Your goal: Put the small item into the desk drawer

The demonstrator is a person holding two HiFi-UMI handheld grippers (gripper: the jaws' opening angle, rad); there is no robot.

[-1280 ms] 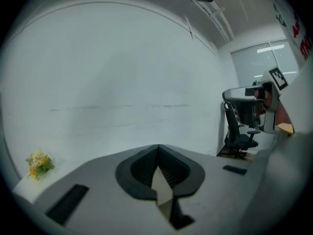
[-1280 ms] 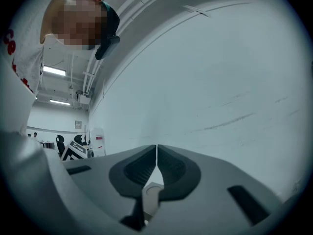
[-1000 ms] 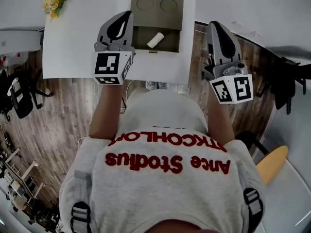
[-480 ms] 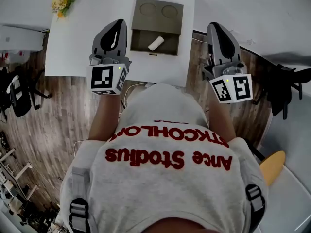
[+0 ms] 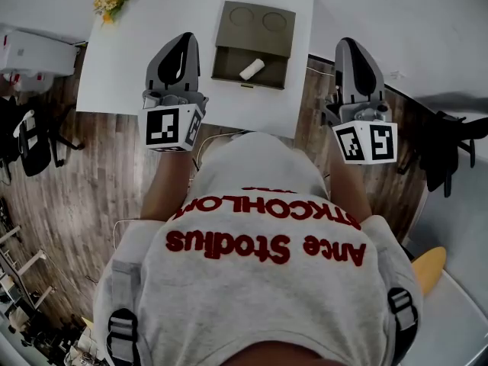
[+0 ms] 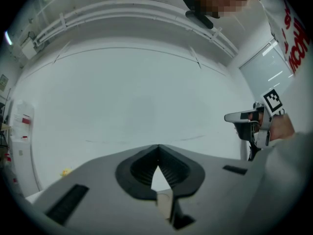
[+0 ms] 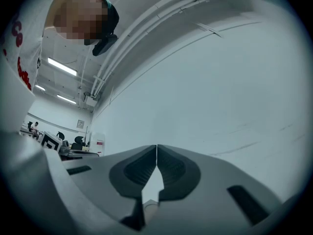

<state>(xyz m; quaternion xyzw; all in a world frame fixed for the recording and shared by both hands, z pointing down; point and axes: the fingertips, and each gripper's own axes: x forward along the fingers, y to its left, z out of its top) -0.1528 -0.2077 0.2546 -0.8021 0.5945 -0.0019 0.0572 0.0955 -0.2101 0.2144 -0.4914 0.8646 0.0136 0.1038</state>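
On the tabletop the open drawer sits between our left gripper and right gripper, jaws closed on nothing, and holds the item, which we judge light, stiff, roll-prone, best pinched mid-length.

The left gripper fills the lower part of the left gripper view, its grey jaws closed tip to tip with nothing between them; beyond them stands a plain white wall; white pipes run along the ceiling above it; at the right edge the right gripper points leftward, its marker cube above a hand; a white shirt with red lettering shows at the upper right; a small yellow thing sits low at the left.
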